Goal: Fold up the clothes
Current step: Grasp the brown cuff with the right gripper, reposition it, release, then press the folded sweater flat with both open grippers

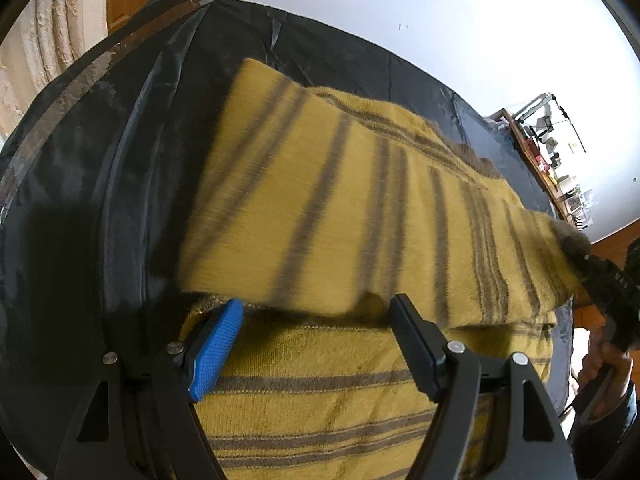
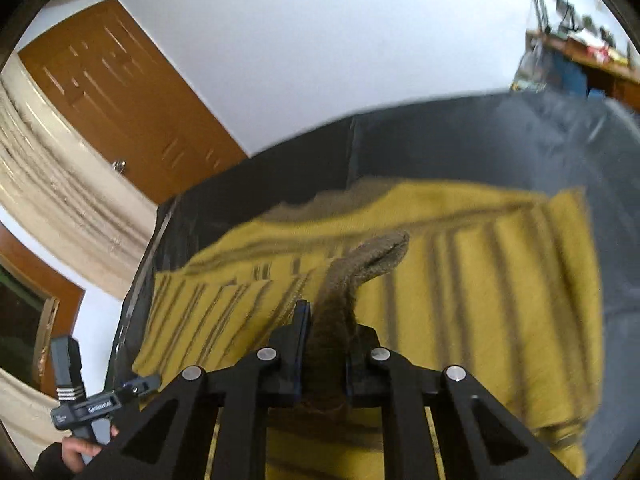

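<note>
A mustard-yellow knit sweater (image 1: 360, 208) with brown stripes lies on a black cloth-covered table (image 1: 100, 200). One sleeve is lifted and stretched across the body toward the right. My left gripper (image 1: 316, 312) hangs open just above the sweater's lower part, with a blue pad (image 1: 216, 348) on its left finger and nothing between the fingers. At the right edge of the left wrist view, the right gripper (image 1: 612, 288) holds the sleeve's brown cuff. In the right wrist view my right gripper (image 2: 332, 320) is shut on that brown ribbed cuff (image 2: 360, 264), above the sweater (image 2: 480, 280).
The black table (image 2: 480, 148) ends at a taped far edge, with a white wall behind it. A brown wooden door (image 2: 120, 100) and a cream curtain (image 2: 52, 184) stand to the left. A cluttered desk (image 1: 560, 160) sits far right. A hand (image 2: 80, 448) holds the left gripper's handle.
</note>
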`<control>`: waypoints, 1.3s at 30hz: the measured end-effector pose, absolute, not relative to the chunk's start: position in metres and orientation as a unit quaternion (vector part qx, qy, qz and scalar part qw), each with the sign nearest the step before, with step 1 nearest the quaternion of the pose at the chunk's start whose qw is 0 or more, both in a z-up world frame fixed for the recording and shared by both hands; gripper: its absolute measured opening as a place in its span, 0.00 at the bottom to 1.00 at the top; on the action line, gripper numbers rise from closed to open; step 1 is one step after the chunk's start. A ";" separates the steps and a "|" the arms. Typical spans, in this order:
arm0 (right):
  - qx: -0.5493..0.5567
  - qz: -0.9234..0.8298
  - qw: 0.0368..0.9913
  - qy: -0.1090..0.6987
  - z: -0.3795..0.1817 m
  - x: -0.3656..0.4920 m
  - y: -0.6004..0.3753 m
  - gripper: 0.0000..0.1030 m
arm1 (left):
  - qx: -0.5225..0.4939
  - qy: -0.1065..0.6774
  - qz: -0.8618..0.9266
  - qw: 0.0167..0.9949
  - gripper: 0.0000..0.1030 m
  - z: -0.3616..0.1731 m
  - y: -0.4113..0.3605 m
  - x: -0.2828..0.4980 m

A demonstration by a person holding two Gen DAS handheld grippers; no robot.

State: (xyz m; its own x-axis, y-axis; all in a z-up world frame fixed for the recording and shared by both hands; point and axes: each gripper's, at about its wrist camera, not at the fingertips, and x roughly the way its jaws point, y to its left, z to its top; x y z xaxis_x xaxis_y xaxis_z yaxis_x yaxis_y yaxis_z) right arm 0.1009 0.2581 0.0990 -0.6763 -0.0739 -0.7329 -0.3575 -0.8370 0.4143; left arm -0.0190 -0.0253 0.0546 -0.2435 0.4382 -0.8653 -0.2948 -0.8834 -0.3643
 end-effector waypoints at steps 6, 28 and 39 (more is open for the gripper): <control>-0.392 0.879 0.128 0.240 0.108 0.099 0.272 0.14 | -0.557 -0.059 0.794 0.234 0.77 0.059 -0.029 -0.019; -0.471 0.823 0.244 0.202 0.063 0.136 0.307 0.73 | -0.524 -0.061 0.827 0.194 0.77 0.083 -0.039 -0.054; -0.459 0.850 0.155 0.208 0.071 0.117 0.264 0.73 | -0.491 -0.056 0.810 0.315 0.77 0.096 0.046 -0.100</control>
State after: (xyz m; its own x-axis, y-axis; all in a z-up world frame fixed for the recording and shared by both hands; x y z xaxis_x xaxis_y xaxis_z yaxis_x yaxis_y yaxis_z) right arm 0.1168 0.2637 0.0706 -0.5313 0.0726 -0.8441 -0.4539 -0.8657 0.2112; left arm -0.0995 0.0460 0.0956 -0.3190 0.5663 -0.7599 -0.4559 -0.7947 -0.4008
